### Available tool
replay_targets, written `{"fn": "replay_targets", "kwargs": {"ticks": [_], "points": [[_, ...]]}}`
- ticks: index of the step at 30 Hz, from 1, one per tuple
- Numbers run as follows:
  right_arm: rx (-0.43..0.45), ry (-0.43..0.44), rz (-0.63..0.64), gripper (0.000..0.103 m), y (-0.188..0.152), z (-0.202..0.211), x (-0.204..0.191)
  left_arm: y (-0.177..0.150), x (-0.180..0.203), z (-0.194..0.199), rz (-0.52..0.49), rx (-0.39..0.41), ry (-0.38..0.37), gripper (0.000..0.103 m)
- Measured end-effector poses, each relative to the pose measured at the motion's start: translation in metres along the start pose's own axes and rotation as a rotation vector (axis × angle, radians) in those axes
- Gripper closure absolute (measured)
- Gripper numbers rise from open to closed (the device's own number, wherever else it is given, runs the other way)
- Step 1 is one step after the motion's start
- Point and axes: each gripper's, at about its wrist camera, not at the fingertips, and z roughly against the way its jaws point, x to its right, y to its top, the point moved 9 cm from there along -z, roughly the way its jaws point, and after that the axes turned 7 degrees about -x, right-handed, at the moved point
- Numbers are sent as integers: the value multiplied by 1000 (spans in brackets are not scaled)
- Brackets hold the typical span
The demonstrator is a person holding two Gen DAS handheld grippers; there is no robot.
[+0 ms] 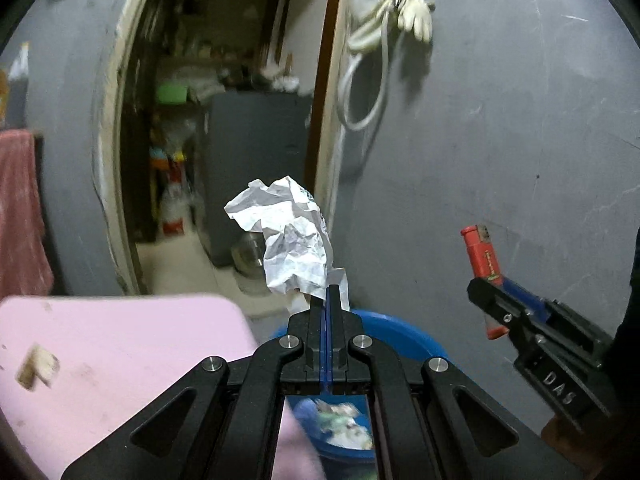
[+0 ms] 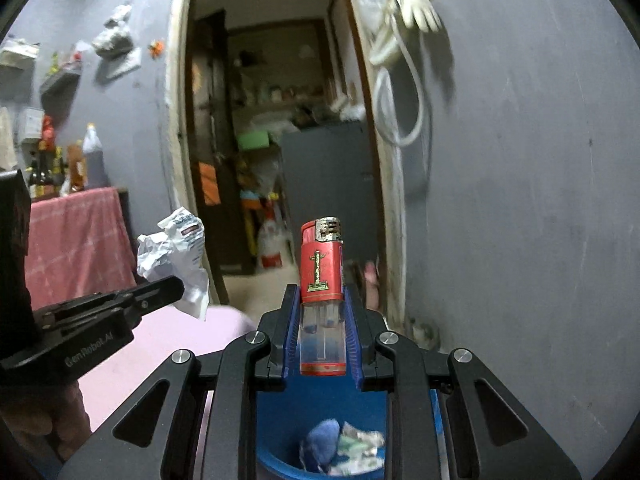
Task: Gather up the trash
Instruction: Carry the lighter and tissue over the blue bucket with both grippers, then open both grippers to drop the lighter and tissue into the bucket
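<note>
Two grippers are held above a blue bin (image 2: 280, 412), and each one carries a piece of trash. Behind everything stands the grey wall (image 1: 500, 140) with an open doorway (image 1: 224, 120) leading to a cluttered room, and a pale glove (image 1: 416, 16) with a white cord hangs on the wall beside the door frame. At the left, a pink surface (image 1: 112, 360) lies next to the bin. Inside the bin there are already a blue soft thing (image 2: 320, 444) and some crumpled wrappers (image 2: 360, 452). The left gripper (image 1: 327, 296) has its jaws pressed fully together on the lower edge of a crumpled white paper (image 1: 288, 236), which stands up above the fingertips. The right gripper (image 2: 322, 312) clamps a red lighter (image 2: 323, 280) between its blue pads, the metal head pointing up, the clear lower body sitting between the fingers, directly over the bin opening.
</note>
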Motion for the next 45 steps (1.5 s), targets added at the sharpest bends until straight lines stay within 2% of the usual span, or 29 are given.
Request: {"fn": "replay_targets", "kwargs": {"ticks": [10,18,20,23,24,29,31,33,35,38,40,41,43,45], "points": [[-172,11,-71,83,-46,-36,24,-36,7,-62,35,-244,-40,103],[-252,11,-110,83,-62,-51,33,-56,2,-82,62,-345,-46,103],[-270,11,-120,81,-65,-53,36,-63,-1,-84,79,-368,-49,100],[-280,7,-134,71,-66,-55,39,-69,-5,-85,106,-388,-61,80],[-283,8,-138,71,-66,-55,40,-69,-7,-85,114,-386,-62,75],[-268,4,-138,70,-60,-51,40,-62,-15,-77,134,-361,-59,73],[-249,0,-132,66,-56,-47,39,-55,-18,-70,137,-332,-48,67],[-220,-2,-125,57,-49,-42,37,-46,-25,-63,137,-296,-37,66],[-184,-1,-120,52,-38,-36,34,-37,-33,-53,139,-255,-22,63],[-130,4,-106,47,-23,-25,26,-25,-43,-32,145,-183,3,52],[-87,11,-95,40,-11,-17,17,-15,-55,-15,148,-125,25,43],[-69,14,-94,32,-7,-14,13,-11,-61,-9,149,-102,37,41],[-25,28,-94,26,4,-8,4,-1,-73,7,149,-53,67,27],[14,42,-92,22,15,-1,-6,7,-84,22,152,-4,95,22]]}}
